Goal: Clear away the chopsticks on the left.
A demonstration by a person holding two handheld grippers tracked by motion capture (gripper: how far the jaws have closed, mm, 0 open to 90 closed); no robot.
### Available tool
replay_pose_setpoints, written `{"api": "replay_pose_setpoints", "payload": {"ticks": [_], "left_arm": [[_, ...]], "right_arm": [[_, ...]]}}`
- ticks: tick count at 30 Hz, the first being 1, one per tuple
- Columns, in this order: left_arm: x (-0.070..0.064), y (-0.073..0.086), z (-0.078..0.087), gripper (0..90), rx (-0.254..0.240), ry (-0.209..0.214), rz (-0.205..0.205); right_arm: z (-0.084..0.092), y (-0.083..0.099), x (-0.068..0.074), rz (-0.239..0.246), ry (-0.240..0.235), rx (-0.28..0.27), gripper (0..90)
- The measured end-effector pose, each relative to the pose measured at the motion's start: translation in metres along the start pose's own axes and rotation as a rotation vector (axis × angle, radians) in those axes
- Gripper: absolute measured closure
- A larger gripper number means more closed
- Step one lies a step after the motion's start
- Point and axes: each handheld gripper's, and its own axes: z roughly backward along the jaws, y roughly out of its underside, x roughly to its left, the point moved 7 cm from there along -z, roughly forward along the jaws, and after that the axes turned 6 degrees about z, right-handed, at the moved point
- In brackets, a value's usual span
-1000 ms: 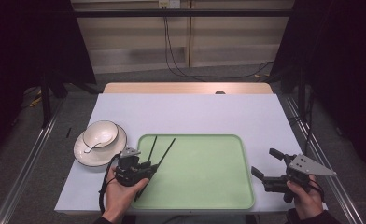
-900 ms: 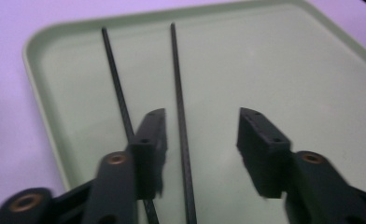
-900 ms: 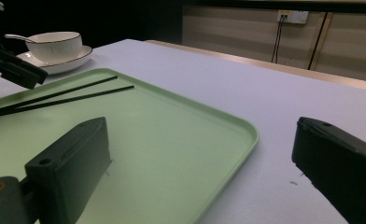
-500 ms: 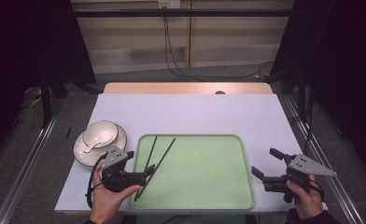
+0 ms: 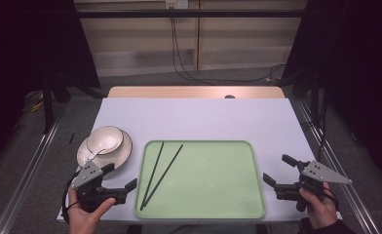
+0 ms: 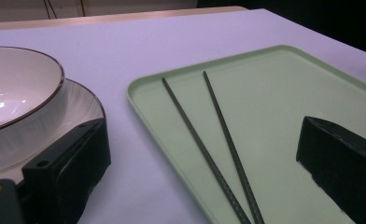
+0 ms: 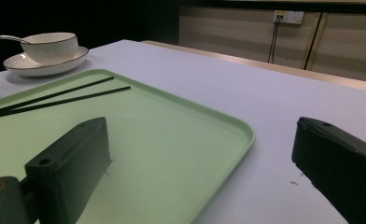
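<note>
Two thin black chopsticks [image 5: 160, 171] lie loose on the left part of the pale green tray [image 5: 218, 185], fanned apart at their far ends. My left gripper [image 5: 121, 175] sits just off the tray's left edge, near the front. Its jaws have just been opening and stand open with nothing between them. In the left gripper view the chopsticks [image 6: 218, 154] lie on the tray [image 6: 288, 93] ahead of the left gripper [image 6: 197, 144]. My right gripper [image 5: 276, 168] rests open at the tray's right edge, over the table. In the right gripper view the right gripper [image 7: 204, 135] looks across the tray [image 7: 172, 116] at the chopsticks [image 7: 64, 99].
A white bowl [image 5: 105, 138] with a dark rim stands on a white plate [image 5: 124, 149] left of the tray, just beyond my left gripper. A spoon [image 7: 12, 38] leans in the bowl [image 7: 52, 46]. The lavender table [image 5: 199, 119] reaches back to a wooden edge.
My left gripper has let go of the chopsticks, opened, and drawn back left off the tray. The chopsticks now lie on the tray. The right gripper has not moved.
</note>
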Motion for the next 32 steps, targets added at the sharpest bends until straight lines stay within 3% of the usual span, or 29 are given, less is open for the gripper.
{"api": "replay_pose_setpoints", "payload": {"ticks": [2,6,8,10,14,19,21,26,28,32], "left_arm": [[0.001,0.002,0.007,2.6,-0.011,0.006,0.005],[0.008,0.003,0.020,2.3,-0.068,-0.044,0.017],[0.011,0.004,0.026,2.2,-0.092,-0.042,0.023],[0.018,0.005,0.030,1.9,-0.131,-0.087,0.026],[0.024,0.010,0.037,1.8,-0.183,-0.094,0.068],[0.027,0.019,0.048,1.9,-0.214,-0.098,0.104],[0.027,0.017,0.054,1.5,-0.252,-0.110,0.097],[0.029,0.018,0.053,1.4,-0.237,-0.106,0.095],[0.031,0.019,0.052,1.4,-0.218,-0.112,0.050],[0.036,0.017,0.052,1.4,-0.240,-0.110,0.079]], "right_arm": [[0.000,0.000,0.001,-0.003,-0.003,0.002,3.8],[0.000,0.000,0.000,-0.003,-0.005,0.003,3.9],[0.000,0.000,0.000,-0.003,-0.003,0.001,3.8],[-0.001,0.000,0.000,-0.001,-0.001,-0.002,3.8],[0.000,0.000,0.000,-0.007,0.003,-0.004,3.8],[0.000,-0.001,-0.001,-0.007,0.009,-0.005,3.8],[0.000,0.000,0.000,-0.002,0.006,-0.003,3.9],[0.000,0.000,0.000,0.002,-0.001,-0.004,3.9],[0.000,0.000,0.000,0.001,-0.001,-0.004,3.8],[0.001,0.001,-0.002,-0.007,0.006,0.003,3.8]]}}
